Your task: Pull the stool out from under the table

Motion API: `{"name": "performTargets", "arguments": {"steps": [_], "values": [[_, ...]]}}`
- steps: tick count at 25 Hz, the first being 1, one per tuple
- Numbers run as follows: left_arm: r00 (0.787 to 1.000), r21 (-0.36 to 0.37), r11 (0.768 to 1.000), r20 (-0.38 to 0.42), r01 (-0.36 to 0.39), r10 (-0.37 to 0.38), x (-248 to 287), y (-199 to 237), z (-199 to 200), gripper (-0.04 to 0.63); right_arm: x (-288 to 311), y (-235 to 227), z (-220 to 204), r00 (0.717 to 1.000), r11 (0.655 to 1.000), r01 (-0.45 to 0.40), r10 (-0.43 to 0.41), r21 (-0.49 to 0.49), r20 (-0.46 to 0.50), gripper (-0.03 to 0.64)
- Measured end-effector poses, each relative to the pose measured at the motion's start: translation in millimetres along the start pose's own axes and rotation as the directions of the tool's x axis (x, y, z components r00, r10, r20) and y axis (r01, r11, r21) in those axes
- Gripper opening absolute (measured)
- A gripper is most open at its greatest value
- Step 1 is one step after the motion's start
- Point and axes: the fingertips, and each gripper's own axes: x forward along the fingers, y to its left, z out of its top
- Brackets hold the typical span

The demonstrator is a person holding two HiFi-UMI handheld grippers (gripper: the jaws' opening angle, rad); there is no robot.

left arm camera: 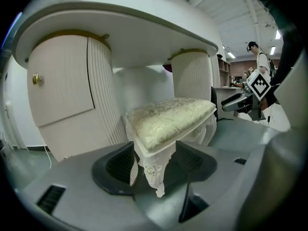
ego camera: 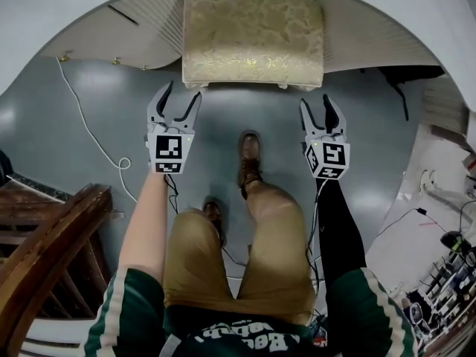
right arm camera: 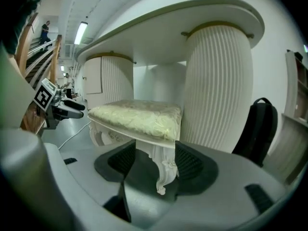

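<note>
Wide open and empty, the grey left gripper [ego camera: 182,95] and right gripper [ego camera: 317,104] face the cream-cushioned white stool [ego camera: 253,39] at upper centre (half under the white curved table [ego camera: 74,2]), long side crosswise, both equally near.

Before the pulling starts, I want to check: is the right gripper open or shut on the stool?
Open. The right gripper holds its jaws wide apart; the stool's leg shows in the gap, and neither pad touches it.

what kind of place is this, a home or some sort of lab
Probably a lab or studio staged with furniture, not a home: a white table and cushioned stool stand on a grey floor crossed by loose cables, with a cluttered equipment bench at the right.
</note>
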Motion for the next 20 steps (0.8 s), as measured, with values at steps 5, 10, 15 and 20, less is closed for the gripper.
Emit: {"name": "performTargets", "arguments": {"steps": [5, 10, 15, 20], "values": [[0.999, -0.005, 1.0, -0.049, 0.003, -0.003, 21.9, -0.2, -42.3, 0.287, 29.5, -9.2, -34.7, 1.0, 0.999, 0.025, -0.024, 0.027, -0.019, 0.29], [0.997, 0.023, 0.999, -0.074, 0.037, -0.035, 46.6, -2.1, -66.6, 0.297, 55.6, -18.6, -54.7, 0.999, 0.998, 0.034, -0.033, 0.048, -0.03, 0.306], [0.994, -0.001, 0.995, -0.052, 0.1, -0.1, 70.8, -4.2, -59.0, 0.307, 72.0, -19.7, -50.1, 0.999, 1.0, 0.007, -0.006, 0.013, -0.038, 0.293], [0.992, 0.007, 0.994, -0.067, 0.109, -0.108, 70.1, -3.4, -59.2, 0.296, 70.1, -20.4, -50.2, 0.997, 1.0, 0.018, -0.018, -0.004, -0.069, 0.275]]}}
